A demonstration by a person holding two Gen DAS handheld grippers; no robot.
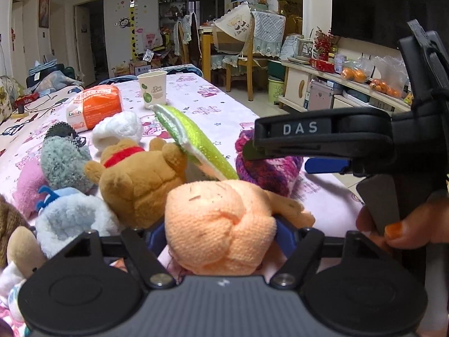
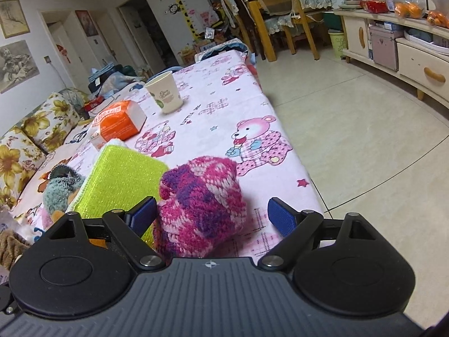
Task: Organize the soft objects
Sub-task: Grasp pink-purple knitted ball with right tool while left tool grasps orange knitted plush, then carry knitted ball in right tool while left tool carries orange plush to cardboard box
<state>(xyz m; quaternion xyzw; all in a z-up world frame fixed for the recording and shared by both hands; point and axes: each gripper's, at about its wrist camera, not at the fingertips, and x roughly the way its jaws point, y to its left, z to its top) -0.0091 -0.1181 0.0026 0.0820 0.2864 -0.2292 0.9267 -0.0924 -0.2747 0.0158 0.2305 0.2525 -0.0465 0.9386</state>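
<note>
Left gripper (image 1: 220, 231): blue pads pressed against both sides of a peach knitted ball (image 1: 219, 224), low over the pink-print tablecloth (image 2: 213, 106). Right gripper (image 2: 212, 214): fingers apart, a pink-purple knitted ball (image 2: 200, 205) lying between them on the cloth, left pad touching it, right pad clear. Green sponge cloth (image 2: 123, 179) leans just beside it.

Both grippers share one build: a ribbed dark-grey body, two round black discs, black linkage arms on silver pivot screws, and blue textured pads (image 2: 282, 219). The right gripper (image 1: 322, 146), seen side-on, bears a "DAS" label (image 1: 300, 128). The hand (image 1: 404, 227) wears orange nail polish.
</note>
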